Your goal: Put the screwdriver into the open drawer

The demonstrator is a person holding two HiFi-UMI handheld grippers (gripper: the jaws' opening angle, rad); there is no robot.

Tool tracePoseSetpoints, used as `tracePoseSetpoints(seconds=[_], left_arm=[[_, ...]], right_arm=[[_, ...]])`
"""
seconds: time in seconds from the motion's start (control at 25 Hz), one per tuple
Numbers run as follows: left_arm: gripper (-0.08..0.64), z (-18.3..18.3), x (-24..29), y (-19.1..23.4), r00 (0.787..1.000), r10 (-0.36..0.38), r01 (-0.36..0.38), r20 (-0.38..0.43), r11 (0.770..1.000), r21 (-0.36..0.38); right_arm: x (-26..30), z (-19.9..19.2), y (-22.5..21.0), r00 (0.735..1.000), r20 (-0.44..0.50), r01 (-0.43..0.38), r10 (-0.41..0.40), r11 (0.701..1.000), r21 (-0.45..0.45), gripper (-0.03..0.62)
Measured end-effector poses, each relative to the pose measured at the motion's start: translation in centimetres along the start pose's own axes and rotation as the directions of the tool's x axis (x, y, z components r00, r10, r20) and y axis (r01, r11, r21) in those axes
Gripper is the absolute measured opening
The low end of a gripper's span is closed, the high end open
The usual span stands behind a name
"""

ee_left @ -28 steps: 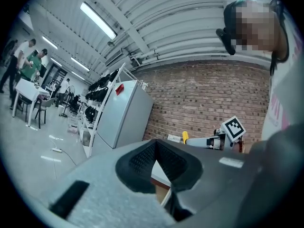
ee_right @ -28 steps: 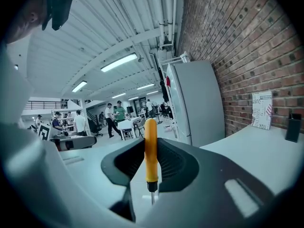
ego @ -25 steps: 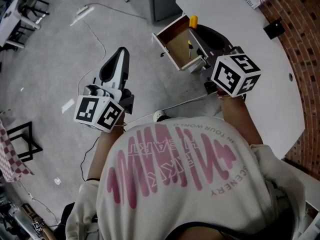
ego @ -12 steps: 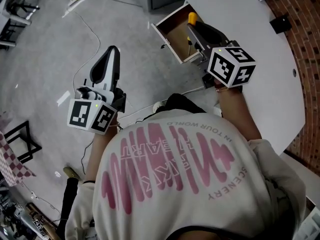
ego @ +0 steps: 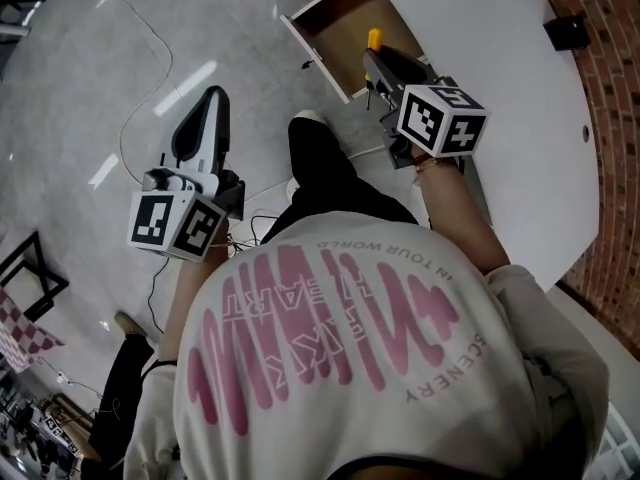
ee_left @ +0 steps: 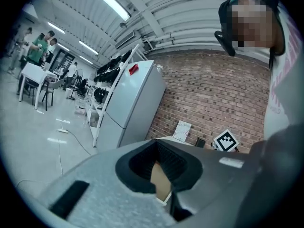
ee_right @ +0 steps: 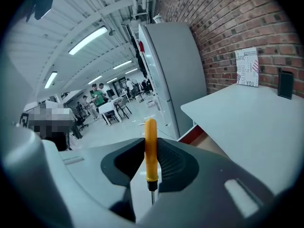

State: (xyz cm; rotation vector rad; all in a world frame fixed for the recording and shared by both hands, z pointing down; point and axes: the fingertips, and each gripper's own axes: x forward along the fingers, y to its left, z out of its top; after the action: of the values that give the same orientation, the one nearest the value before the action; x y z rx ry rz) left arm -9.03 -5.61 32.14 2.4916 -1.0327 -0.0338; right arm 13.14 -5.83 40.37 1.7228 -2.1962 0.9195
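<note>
My right gripper is shut on a screwdriver with a yellow handle. The handle sticks out past the jaws and the thin shaft runs back between them. In the head view the handle lies by the right side of the open wooden drawer, which juts from under the white table. The drawer's edge also shows just right of the jaws. My left gripper hangs over the floor well left of the drawer, jaws together, holding nothing.
A brick wall runs behind the table, with a small black box on the tabletop near it. A grey cabinet stands beyond the drawer. Cables trail over the floor, and my dark trouser leg is below.
Both grippers have sunk lower, the right one carrying the screwdriver down beside the drawer. The grip has not altered. My leg has come into the head view.
</note>
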Motion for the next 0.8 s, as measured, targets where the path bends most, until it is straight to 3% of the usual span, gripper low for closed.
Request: tracePoseSetpoints(seconds=[0.2, 0.4, 0.56, 0.8], left_arm=[[0.0, -0.7, 2.8, 2.4, 0.999, 0.042, -0.042, -0.031, 0.999, -0.015], [0.0, 0.1, 6.9, 5.8, 0.993, 0.111, -0.114, -0.043, 0.991, -0.075], [0.0, 1.3, 9.6, 8.1, 0.988, 0.148, -0.151, -0.042, 0.985, -0.078], [0.0, 1.2, 11.4, 11.1, 0.974, 0.217, -0.222, -0.057, 0.97, -0.098]], right_arm=[[4.1, -0.9, -3.2, 0.998, -0.061, 0.027, -0.03, 0.999, -0.046, 0.095], [10.0, 0.0, -6.3, 0.991, -0.131, 0.005, -0.005, 1.0, 0.005, 0.086], [14.6, 0.5, -8.1, 0.986, -0.165, -0.009, 0.015, 0.999, 0.035, 0.087], [20.0, -2.8, -9.5, 0.953, -0.302, -0.034, 0.027, 0.999, -0.017, 0.086]])
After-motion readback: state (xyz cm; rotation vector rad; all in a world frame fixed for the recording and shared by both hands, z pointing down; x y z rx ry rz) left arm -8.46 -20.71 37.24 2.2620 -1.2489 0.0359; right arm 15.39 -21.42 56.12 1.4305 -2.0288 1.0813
